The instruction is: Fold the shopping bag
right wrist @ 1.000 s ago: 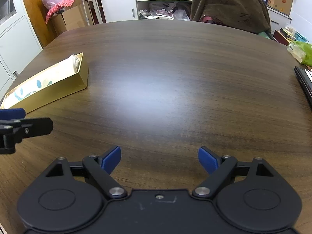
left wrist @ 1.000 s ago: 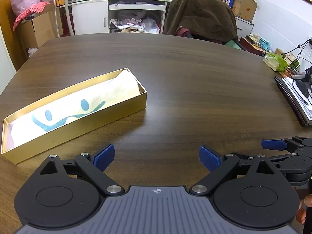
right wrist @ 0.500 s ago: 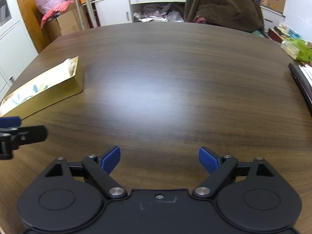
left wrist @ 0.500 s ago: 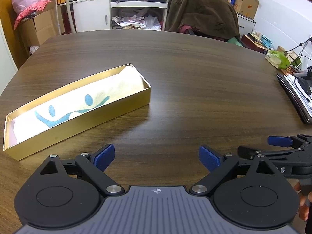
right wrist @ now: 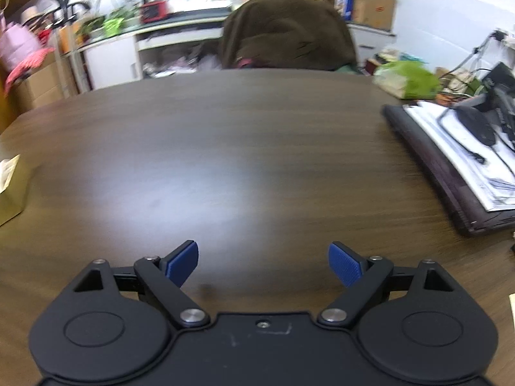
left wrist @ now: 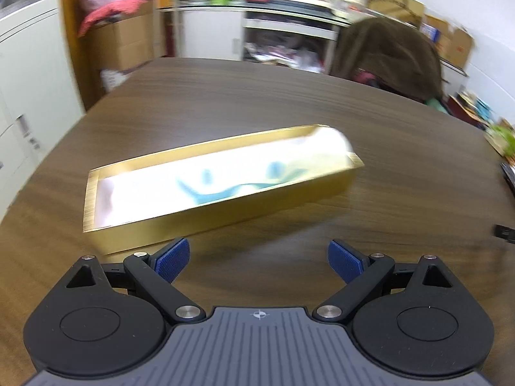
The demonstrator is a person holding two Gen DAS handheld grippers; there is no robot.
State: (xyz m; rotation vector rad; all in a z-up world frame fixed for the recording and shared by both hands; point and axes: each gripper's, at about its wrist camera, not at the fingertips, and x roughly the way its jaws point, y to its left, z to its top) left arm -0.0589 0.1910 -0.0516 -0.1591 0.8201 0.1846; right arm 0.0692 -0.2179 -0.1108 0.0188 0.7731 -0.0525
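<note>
Two views cover the scene. In the left wrist view, the left gripper (left wrist: 259,259) has its jaws spread wide and holds nothing. The shopping bag (left wrist: 225,178), white with a blue print, lies packed flat in a long gold box (left wrist: 222,207) on the brown table (left wrist: 257,109). The box sits just ahead of the fingers and slightly to their left. Its long axis runs from near-left to far-right, oblique to the gripper's line of reach. One end of the bag bulges above the far-right end of the box.

In the right wrist view, the right gripper (right wrist: 262,265) is likewise spread and empty. It faces bare table, toward a chair draped in brown cloth (right wrist: 286,32). Only a corner of the box (right wrist: 11,189) shows at the left edge, well apart from the fingers.

Judgement: the left gripper is clearly nearer the bag. The bag packed flat in the box fits either a bag waiting to be taken out or one folded and stowed.
</note>
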